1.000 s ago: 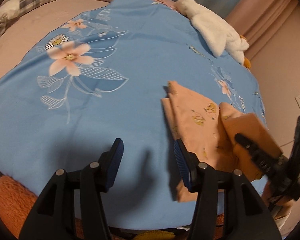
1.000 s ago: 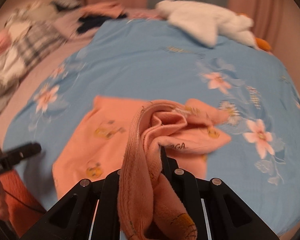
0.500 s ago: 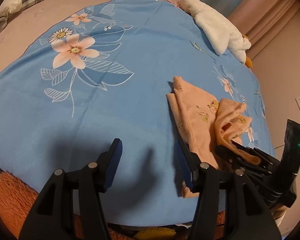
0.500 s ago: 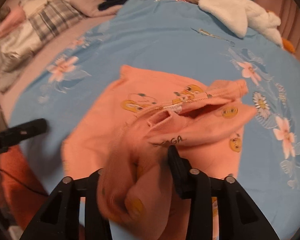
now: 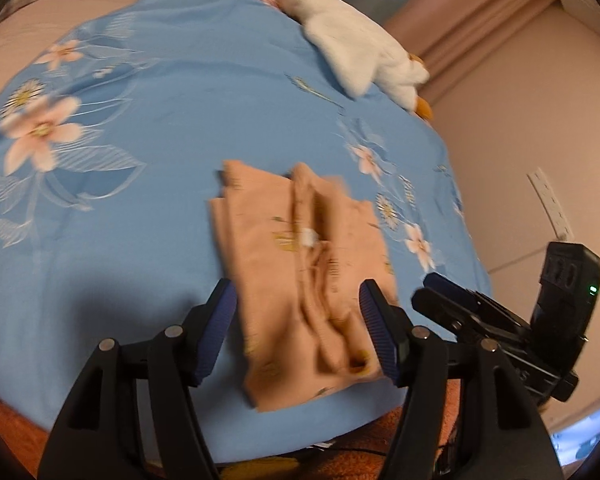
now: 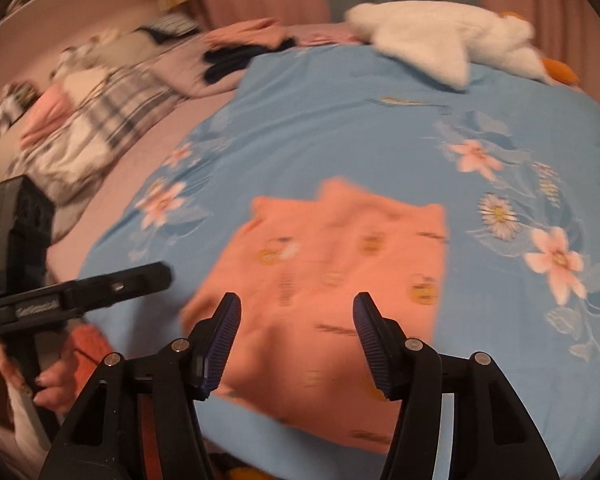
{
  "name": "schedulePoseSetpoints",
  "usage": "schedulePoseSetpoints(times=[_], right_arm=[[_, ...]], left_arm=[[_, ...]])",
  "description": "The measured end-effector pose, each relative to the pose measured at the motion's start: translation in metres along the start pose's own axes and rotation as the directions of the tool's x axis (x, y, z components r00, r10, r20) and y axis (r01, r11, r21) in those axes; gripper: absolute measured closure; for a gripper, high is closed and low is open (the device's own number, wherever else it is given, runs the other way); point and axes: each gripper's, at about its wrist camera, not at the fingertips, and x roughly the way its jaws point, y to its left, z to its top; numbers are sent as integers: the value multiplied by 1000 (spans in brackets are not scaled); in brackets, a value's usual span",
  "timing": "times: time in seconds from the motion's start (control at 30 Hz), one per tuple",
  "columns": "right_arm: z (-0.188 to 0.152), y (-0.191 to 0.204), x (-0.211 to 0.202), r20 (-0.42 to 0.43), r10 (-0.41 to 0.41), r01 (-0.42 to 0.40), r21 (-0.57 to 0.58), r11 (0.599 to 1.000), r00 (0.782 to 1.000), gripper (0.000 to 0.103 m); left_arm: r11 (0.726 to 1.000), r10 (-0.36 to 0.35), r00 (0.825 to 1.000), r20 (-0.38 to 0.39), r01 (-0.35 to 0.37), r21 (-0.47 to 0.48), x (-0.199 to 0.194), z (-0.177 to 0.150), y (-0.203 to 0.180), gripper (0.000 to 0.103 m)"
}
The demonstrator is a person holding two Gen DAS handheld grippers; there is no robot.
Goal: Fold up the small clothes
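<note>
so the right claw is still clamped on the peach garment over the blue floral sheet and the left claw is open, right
Not quite. The right claw is open and holds nothing; the right wrist view shows its fingers spread with the peach garment lying loose on the blue floral sheet below them. The left claw is open, as you said.

So our right gripper (image 6: 296,336) finally let go of the orange garment (image 6: 332,280). A second ago it was bunched up in the jaws, now they're spread wide and empty, and the cloth lies folded over on the blue sheet (image 6: 340,120). Our left gripper (image 5: 296,328) has swung over toward it too.
</note>
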Motion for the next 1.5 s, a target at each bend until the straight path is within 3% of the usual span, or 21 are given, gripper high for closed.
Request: schedulePoseSetpoints(times=[0.17, 0.3, 0.4, 0.5, 0.63, 0.73, 1.0, 1.13, 1.4, 1.5], right_arm=[[-8, -30, 10, -33, -54, 57, 97, 994, 998, 45], [-18, -41, 12, -56, -56, 63, 135, 989, 997, 45], [-24, -45, 10, -65, -65, 74, 144, 987, 996, 45], [-28, -49, 9, -70, -66, 76, 157, 985, 995, 45], [-30, -55, 12, -76, -75, 87, 176, 981, 994, 45], [-32, -58, 11, -79, -81, 95, 190, 977, 994, 45], [-30, -59, 4, -62, -94, 104, 185, 977, 994, 45], [-28, -54, 9, -63, -74, 83, 167, 982, 995, 45], [-27, -41, 25, -106, -38, 53, 146, 988, 994, 45], [-27, -38, 28, -115, -40, 56, 141, 988, 993, 45]], left_arm=[[997, -55, 995, -85, 60, 50, 39, 11, -18, 33], [996, 19, 984, -179, -4, 85, 81, 15, -24, 33], [994, 62, 977, -204, -42, 101, 97, 17, -26, 35], [996, 40, 974, -223, -22, 83, 108, 20, -23, 38], [999, 42, 966, -257, -32, 44, 122, 21, -21, 80], [999, 26, 971, -236, -20, 26, 118, 22, -25, 92], [994, 13, 995, -100, -2, 110, 60, 31, -53, 93], [989, 61, 996, -65, -52, 135, 42, 29, -46, 93], [987, 163, 976, -142, -160, 33, 56, 5, 11, 90], [987, 158, 977, -141, -161, -15, 59, 0, 25, 80]])
